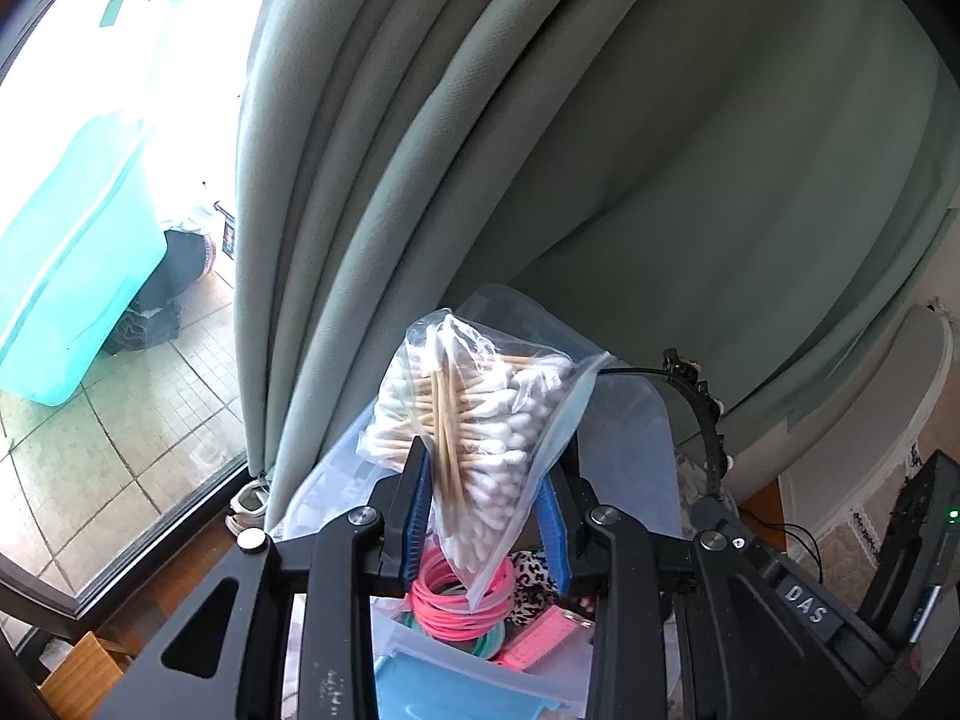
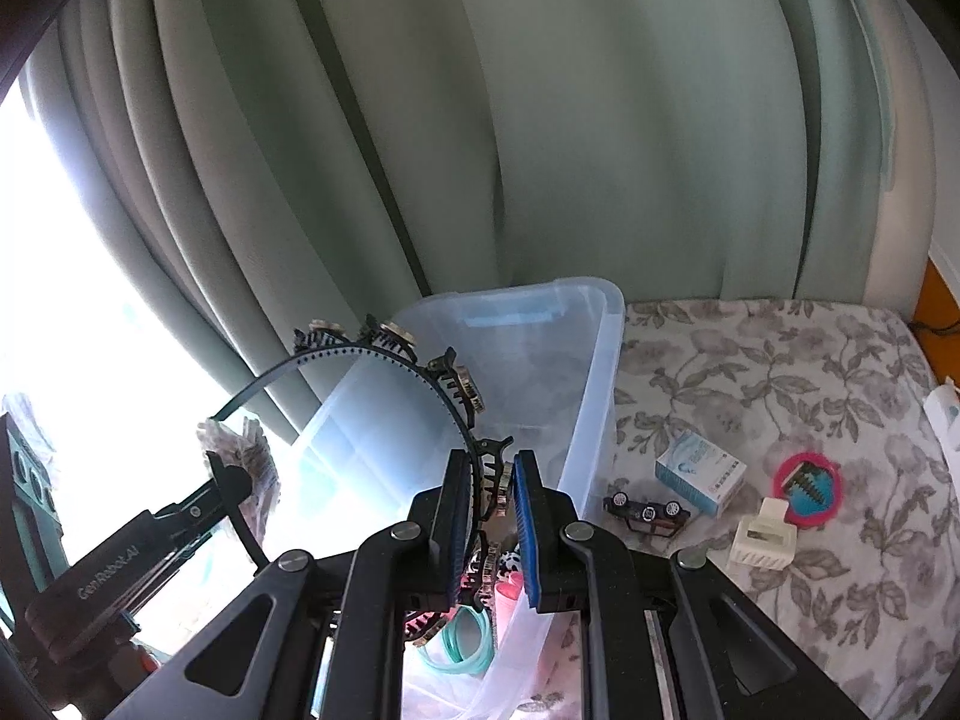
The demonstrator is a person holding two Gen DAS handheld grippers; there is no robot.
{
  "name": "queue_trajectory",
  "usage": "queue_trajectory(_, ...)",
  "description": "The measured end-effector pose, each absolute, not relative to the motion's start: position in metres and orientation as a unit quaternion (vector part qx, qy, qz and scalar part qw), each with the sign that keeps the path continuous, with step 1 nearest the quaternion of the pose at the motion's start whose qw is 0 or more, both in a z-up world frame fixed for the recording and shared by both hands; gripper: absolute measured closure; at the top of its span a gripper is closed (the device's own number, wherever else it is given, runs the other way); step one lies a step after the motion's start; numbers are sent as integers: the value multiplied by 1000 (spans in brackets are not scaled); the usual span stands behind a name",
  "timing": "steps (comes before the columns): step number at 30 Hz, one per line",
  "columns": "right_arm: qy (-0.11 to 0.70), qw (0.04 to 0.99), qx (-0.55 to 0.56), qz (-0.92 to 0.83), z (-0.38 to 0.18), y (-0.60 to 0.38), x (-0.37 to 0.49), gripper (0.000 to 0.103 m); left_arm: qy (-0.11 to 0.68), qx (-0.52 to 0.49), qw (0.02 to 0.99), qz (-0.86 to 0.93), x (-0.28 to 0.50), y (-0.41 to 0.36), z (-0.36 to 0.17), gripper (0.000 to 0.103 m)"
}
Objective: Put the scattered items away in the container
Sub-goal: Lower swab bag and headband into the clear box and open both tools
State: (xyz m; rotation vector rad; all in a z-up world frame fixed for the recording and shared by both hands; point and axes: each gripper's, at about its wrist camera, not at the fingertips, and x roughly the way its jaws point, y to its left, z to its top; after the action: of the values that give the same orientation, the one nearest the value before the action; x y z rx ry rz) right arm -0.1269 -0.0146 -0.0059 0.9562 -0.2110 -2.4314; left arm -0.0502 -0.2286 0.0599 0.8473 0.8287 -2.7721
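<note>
My left gripper (image 1: 486, 480) grasps the swab bag (image 1: 474, 414); my right gripper (image 2: 492, 480) clamps the headband (image 2: 384, 354), bin (image 2: 594, 360) just beyond.

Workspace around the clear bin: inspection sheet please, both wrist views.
Surface: floral cloth, bare patches between items.
Job's things: clear plastic bin holds pink bands, teal bands, leopard-print piece; bag of cotton swabs and black headband held over it.
Clutter: toy car, small blue-white box, cream clip, pink round case lie on the cloth, outside the bin.
Grippers: left claw shut on the bag; right claw shut on the headband.
Cables: thin black wire by the dark device.
Surroundings: green curtain, bright window.
</note>
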Motion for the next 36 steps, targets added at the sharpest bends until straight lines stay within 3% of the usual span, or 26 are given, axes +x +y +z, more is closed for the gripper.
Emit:
queue_trajectory(20,-71,272,368,-886,-14,-19,-131,83,279,302,70,-909,-55,-217,56,73)
queue_trajectory(22,-69,273,365,-888,-13,-20,-131,81,280,303,70,-908,-73,-208,36,70)
queue_trajectory(23,-70,275,362,-888,-12,-20,-130,72,280,304,70,-908,-76,-204,36,69)
queue_trajectory(24,-70,277,360,-888,-12,-20,-129,57,279,304,69,-908,-72,-202,32,69)
queue_trajectory(26,-65,278,352,-891,-9,-21,-127,49,276,303,70,-909,-68,-205,24,65)
queue_trajectory(36,-78,275,350,-892,-5,-10,-126,48,262,299,74,-915,-66,-208,23,57)
